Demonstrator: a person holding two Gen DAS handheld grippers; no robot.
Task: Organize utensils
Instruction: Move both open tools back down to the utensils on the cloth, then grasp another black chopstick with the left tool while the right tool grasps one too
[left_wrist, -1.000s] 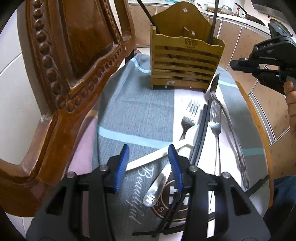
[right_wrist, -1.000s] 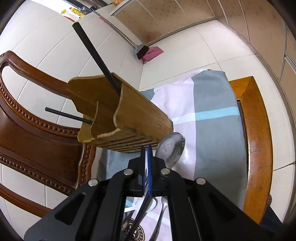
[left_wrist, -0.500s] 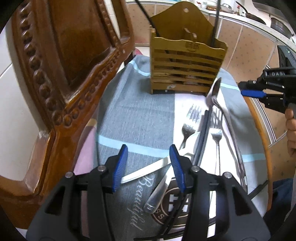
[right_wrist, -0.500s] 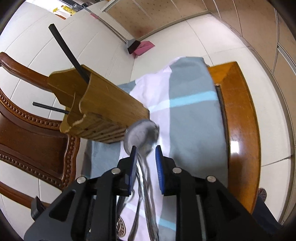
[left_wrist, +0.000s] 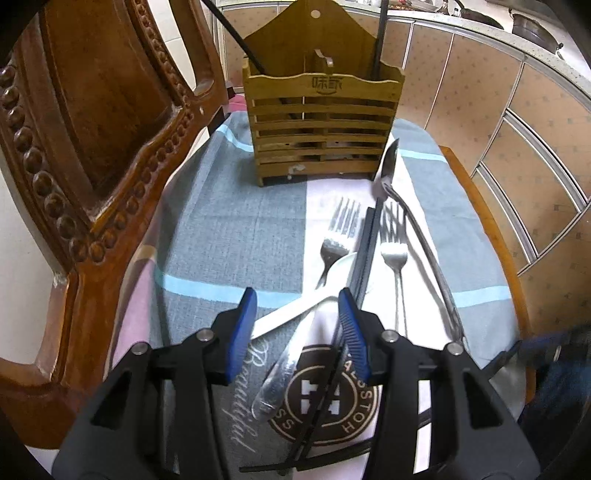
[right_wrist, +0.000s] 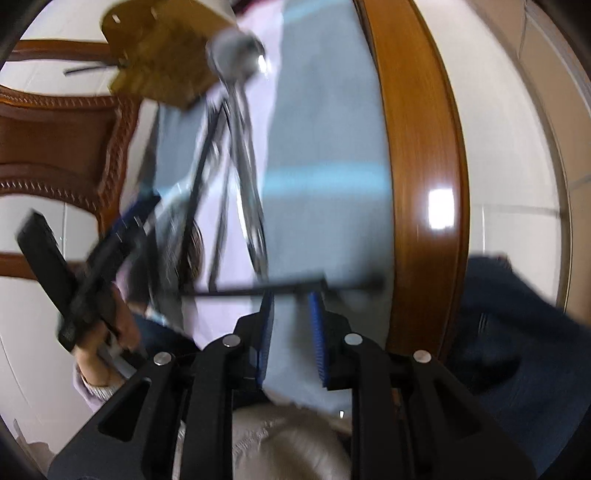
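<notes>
Utensils are seen spread on a patterned cloth (left_wrist: 229, 229) in the centre of the left wrist view, with a slatted bamboo holder (left_wrist: 322, 125) standing upright at the upper centre. Two black chopsticks (left_wrist: 380, 40) are seen standing in the holder's compartments, one leaning left, one near-vertical on the right.

On the cloth below the holder, from left to right: a fork (left_wrist: 334, 247), a black chopstick pair (left_wrist: 364, 254), a second fork (left_wrist: 394, 254), and a long steel spoon (left_wrist: 388, 166) with its bowl just beside the holder's lower right corner. A white plastic spoon (left_wrist: 295, 310) is laid diagonally under the forks, and a clear-handled utensil (left_wrist: 284, 373) is seen lower down over a round brown logo.

Left gripper (left_wrist: 297, 325) is held at the lower centre, jaws moderately apart, nothing clamped; the white spoon's handle is seen passing between the blue pads, no contact visible.

Right gripper (right_wrist: 293, 332) is seen at the lower centre of the heavily blurred right wrist view, jaws narrowly apart, having just been opening. A single black chopstick (right_wrist: 258, 290) is laid crosswise just past the fingertips; no grip on it is seen. The table's wooden rim (right_wrist: 417, 177) is seen running down the right of the frame. The left gripper and the hand (right_wrist: 99, 350) holding it are visible at the lower left there.
</notes>
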